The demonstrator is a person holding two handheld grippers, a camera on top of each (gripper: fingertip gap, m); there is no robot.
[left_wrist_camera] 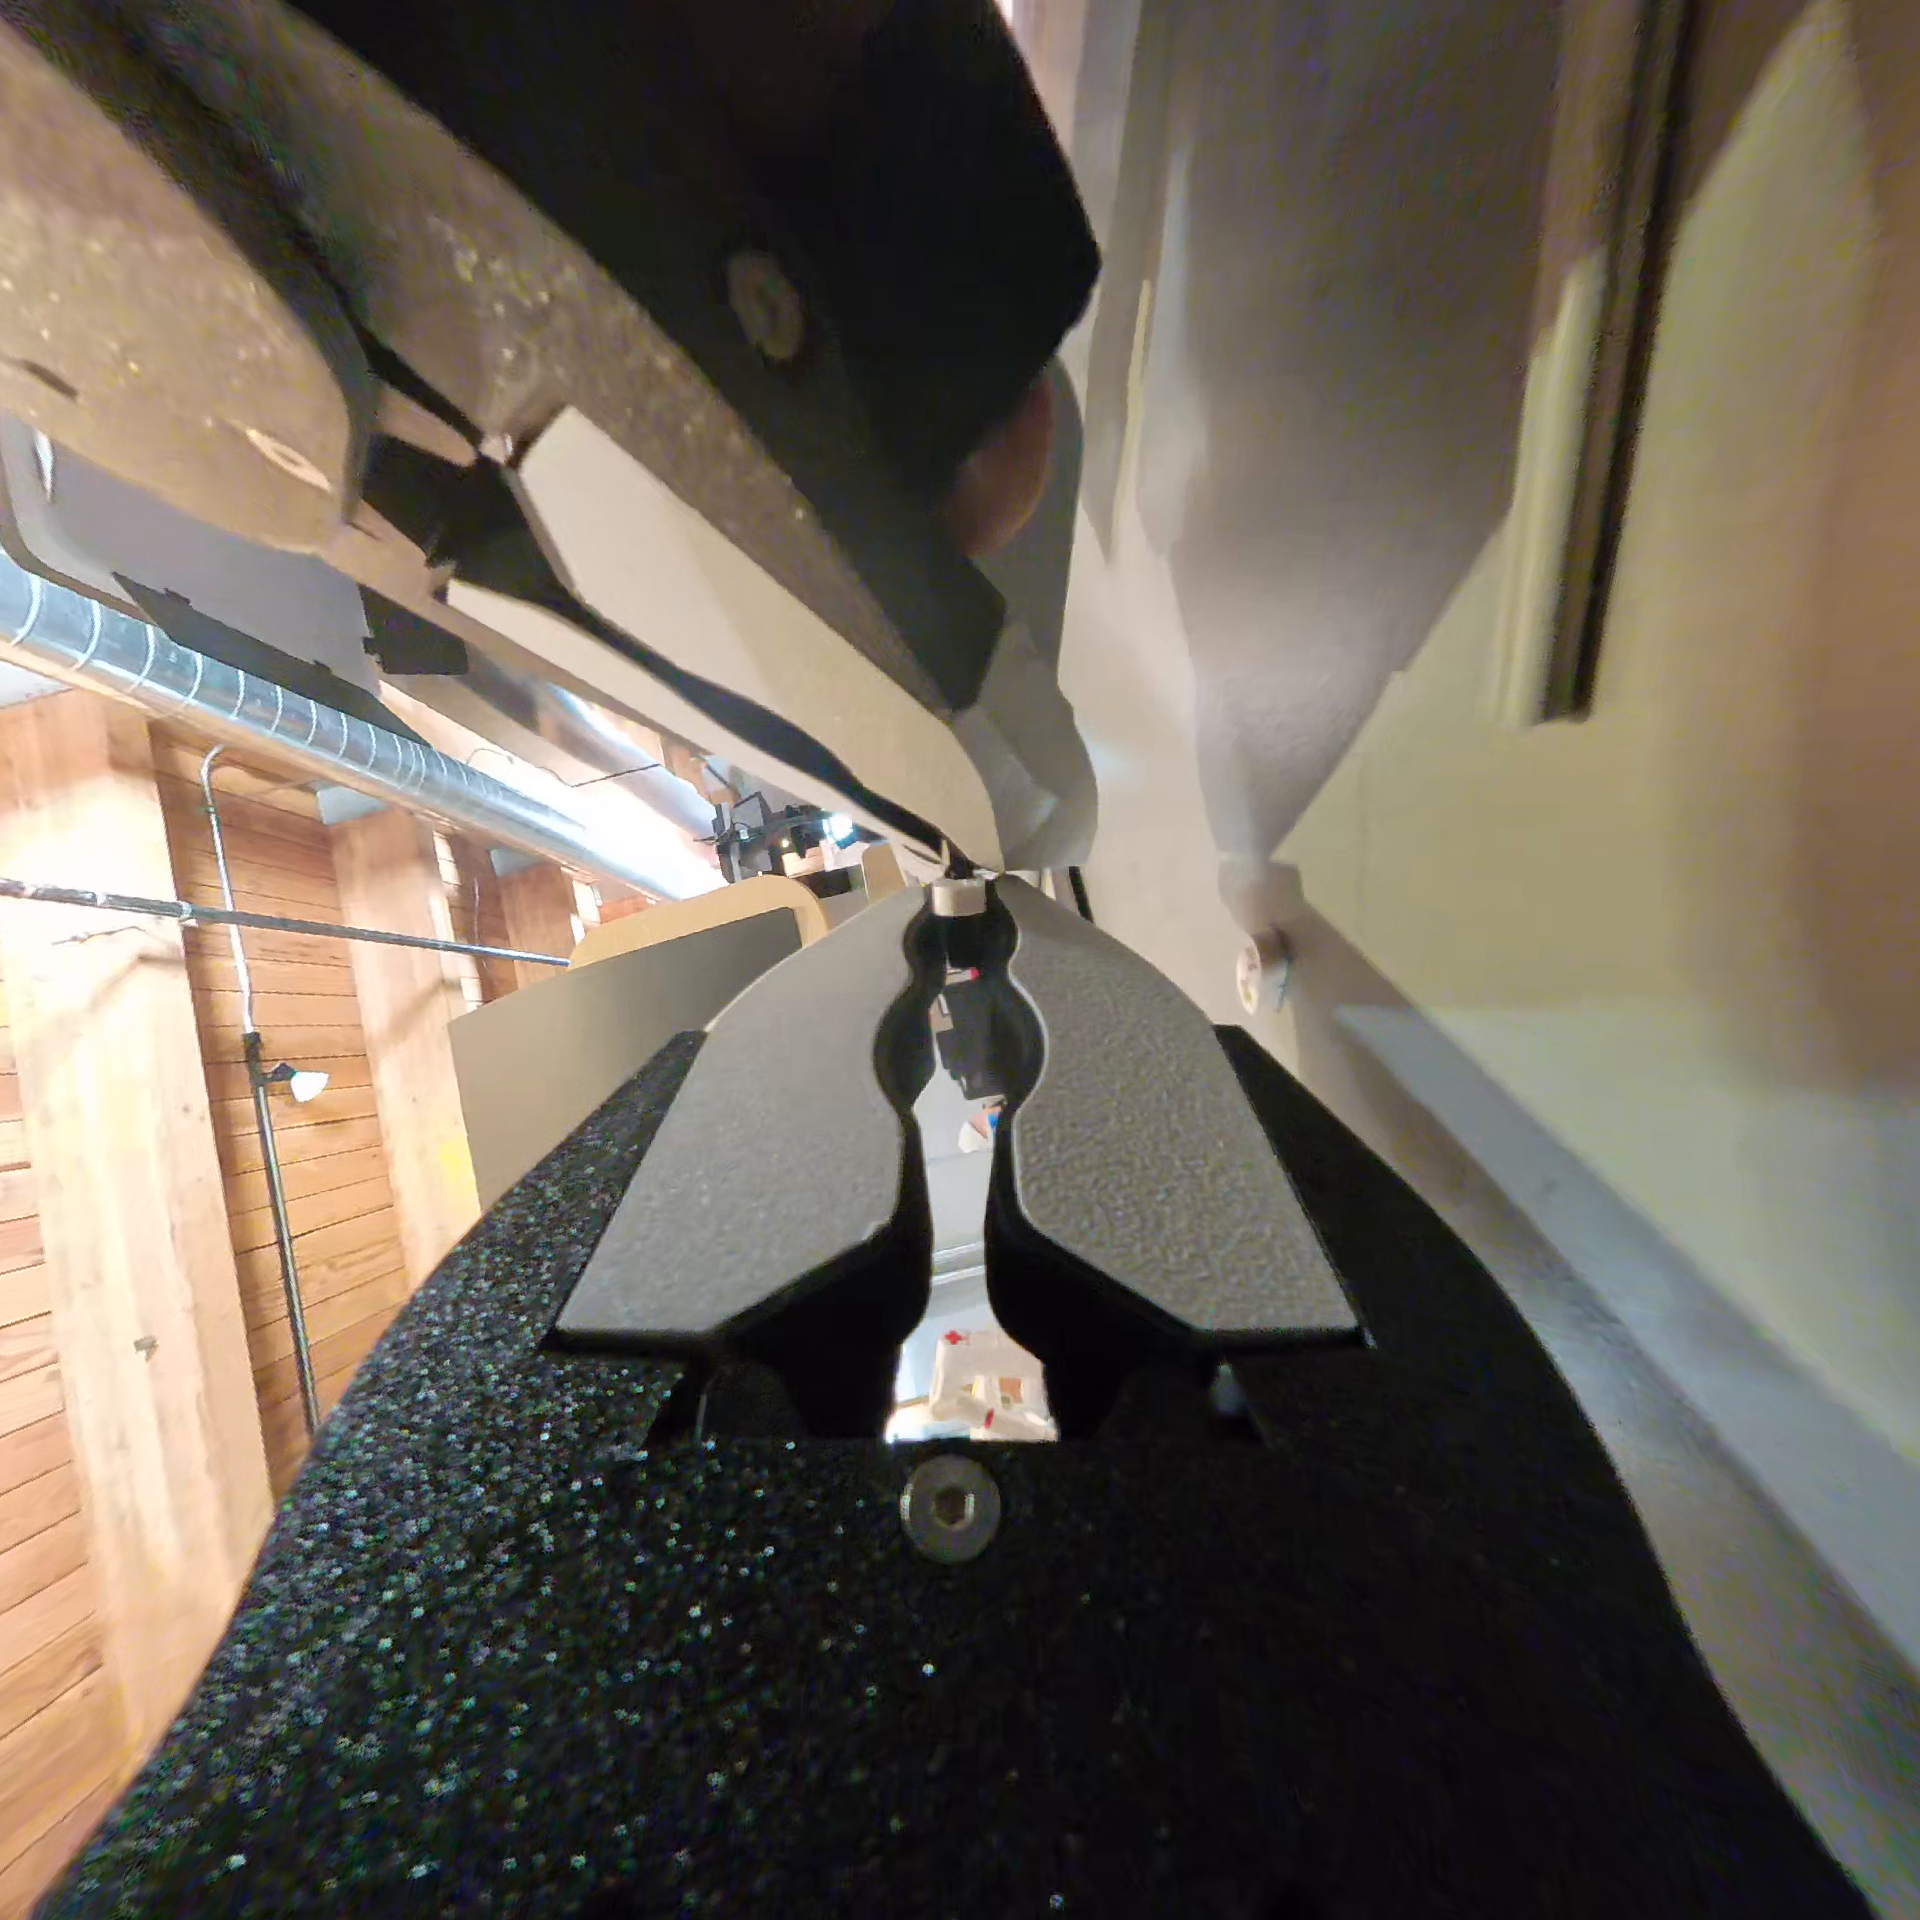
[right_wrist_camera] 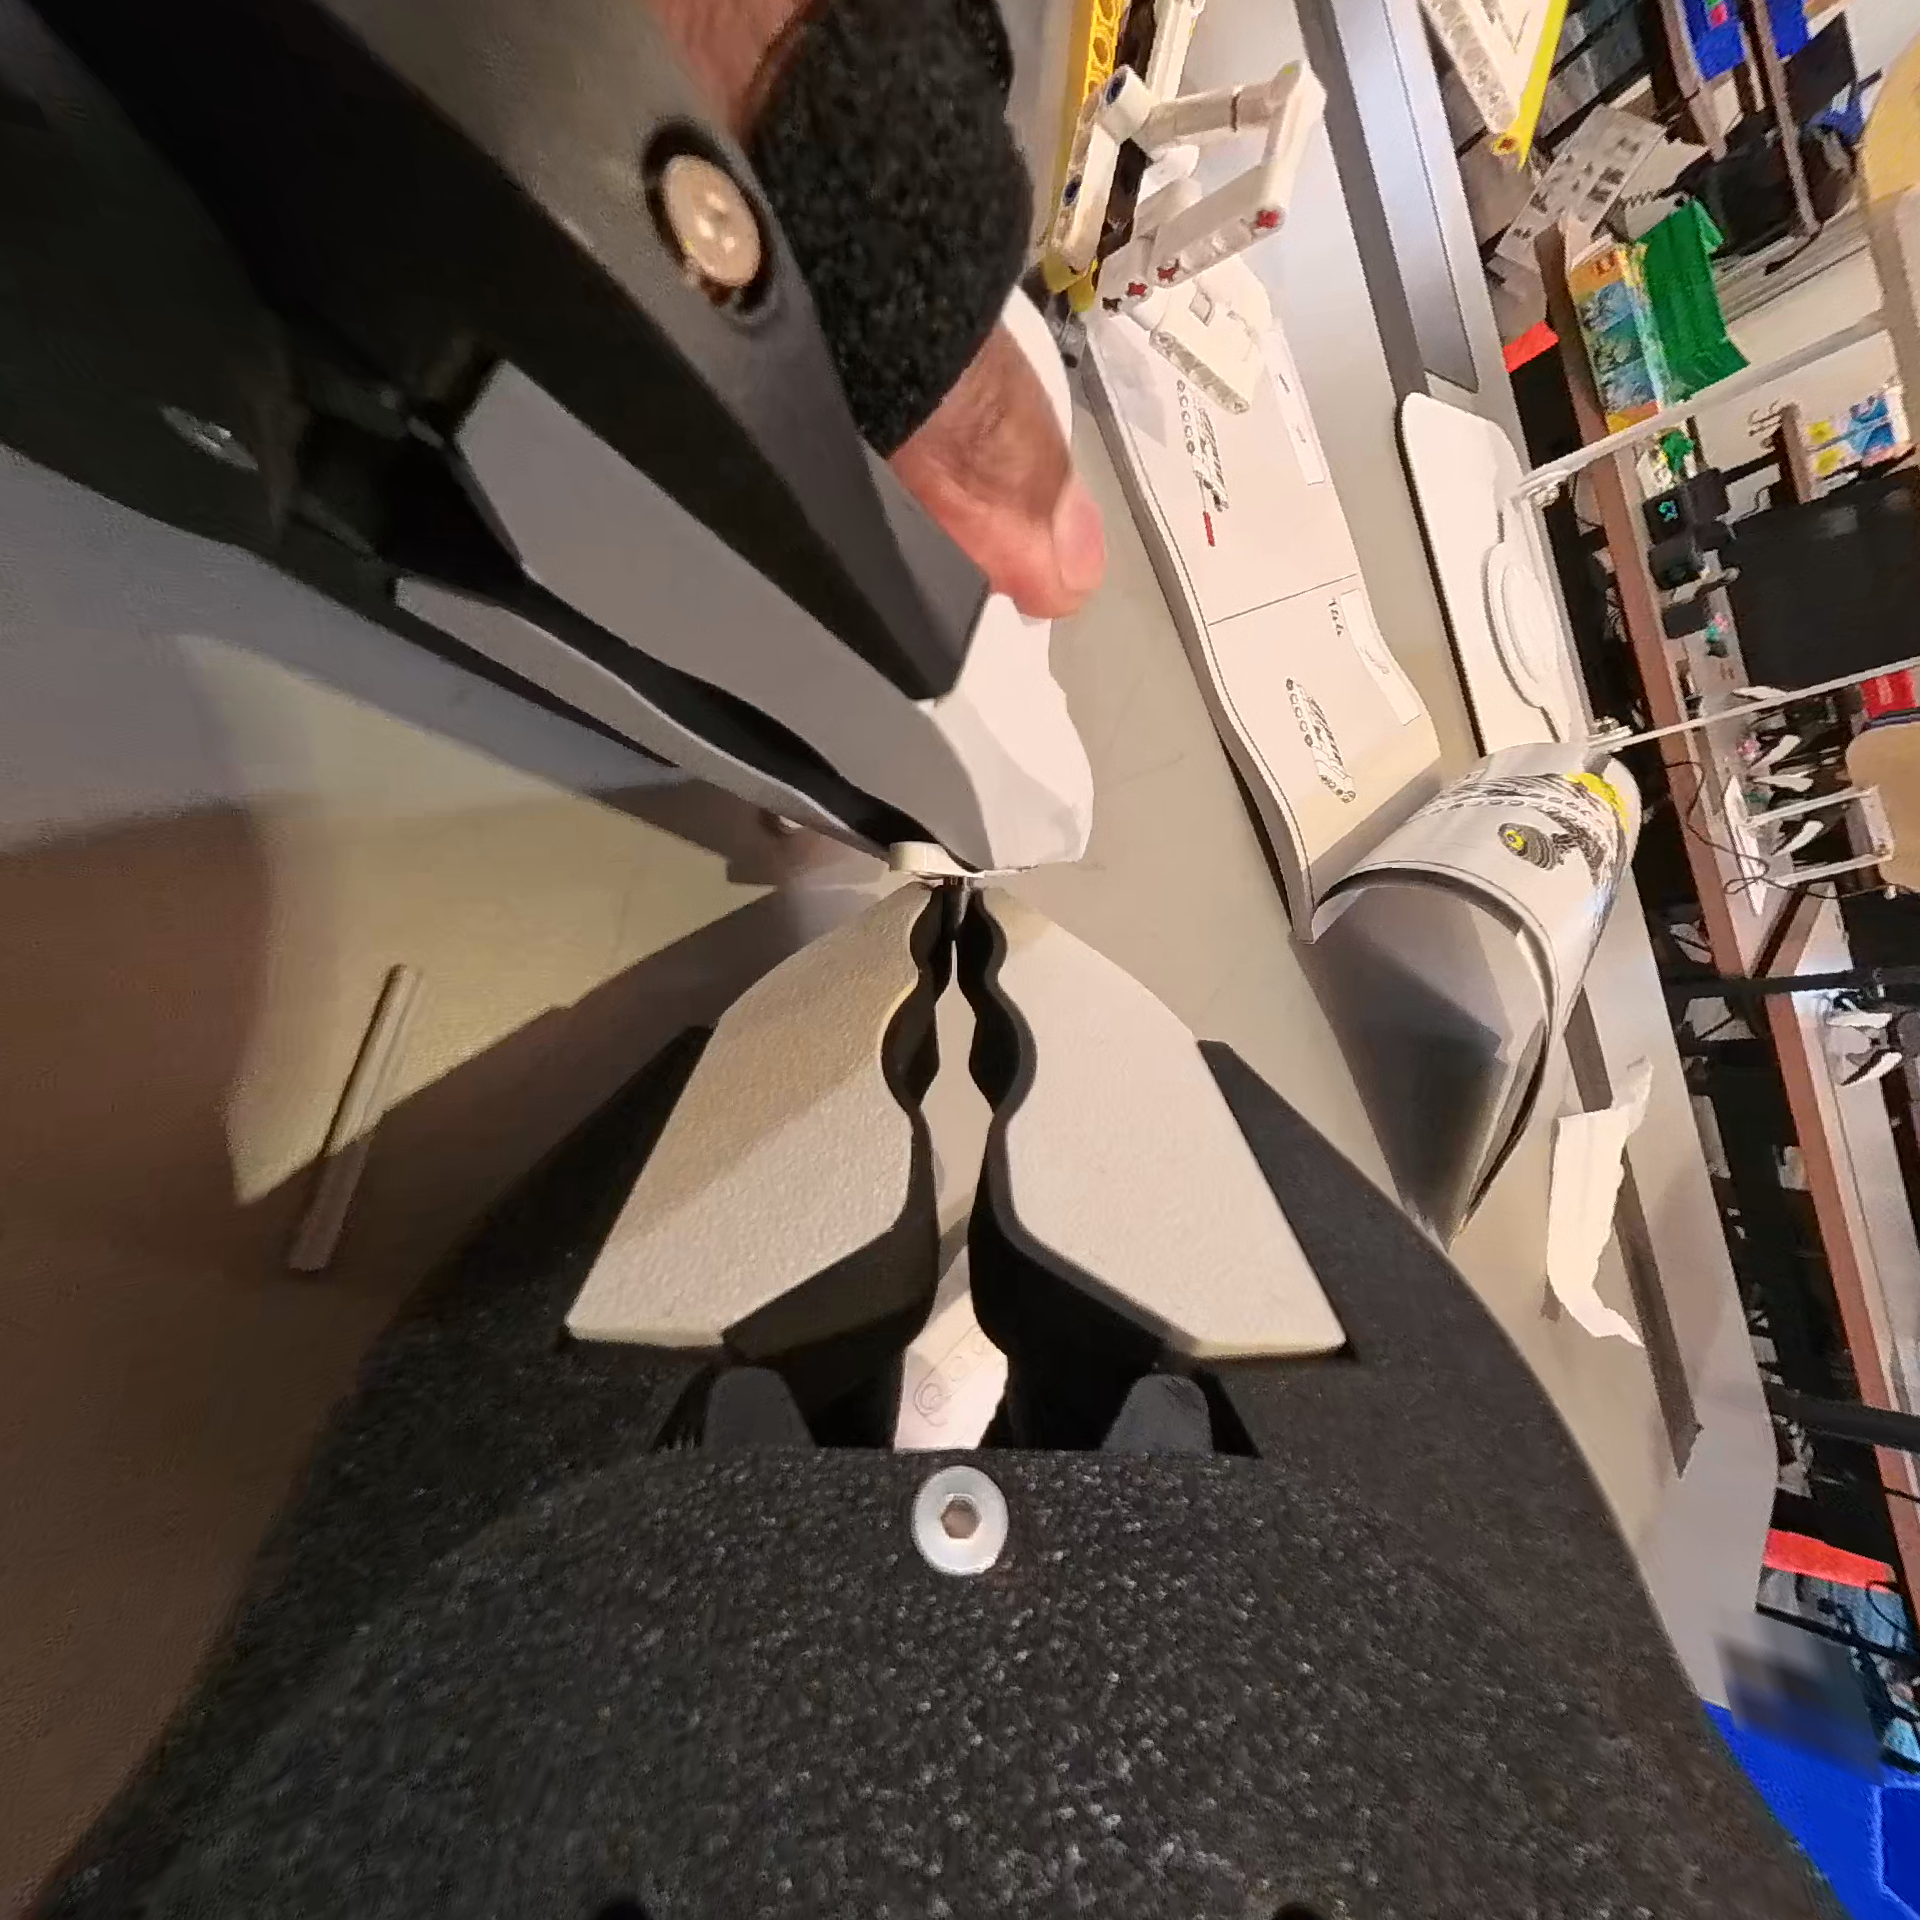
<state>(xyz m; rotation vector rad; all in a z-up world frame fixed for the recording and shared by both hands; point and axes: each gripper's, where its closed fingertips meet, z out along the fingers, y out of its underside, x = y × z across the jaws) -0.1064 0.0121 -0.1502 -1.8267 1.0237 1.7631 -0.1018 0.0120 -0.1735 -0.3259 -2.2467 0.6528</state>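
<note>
My two grippers meet tip to tip in the air. In the left wrist view, my left gripper (left_wrist_camera: pixel 958 906) is shut on a small white round piece (left_wrist_camera: pixel 957 895) held at its very tips. The right gripper reaches in from the upper left, and its tips (left_wrist_camera: pixel 966 862) touch that piece. In the right wrist view, my right gripper (right_wrist_camera: pixel 953 902) has its pads pressed together. Its tips lie against the white piece (right_wrist_camera: pixel 916 856), which sits in the left gripper's tips (right_wrist_camera: pixel 935 821). I cannot tell whether the right pads pinch any part of it.
A hand (right_wrist_camera: pixel 997 488) in a black sleeve holds the left gripper, with white crumpled paper (right_wrist_camera: pixel 1029 748) behind its tips. On the grey table (right_wrist_camera: pixel 1174 935) lie an open instruction booklet (right_wrist_camera: pixel 1288 582) and a white brick model (right_wrist_camera: pixel 1184 177). Shelves stand at the right. The tips of both grippers are at nearly the same place.
</note>
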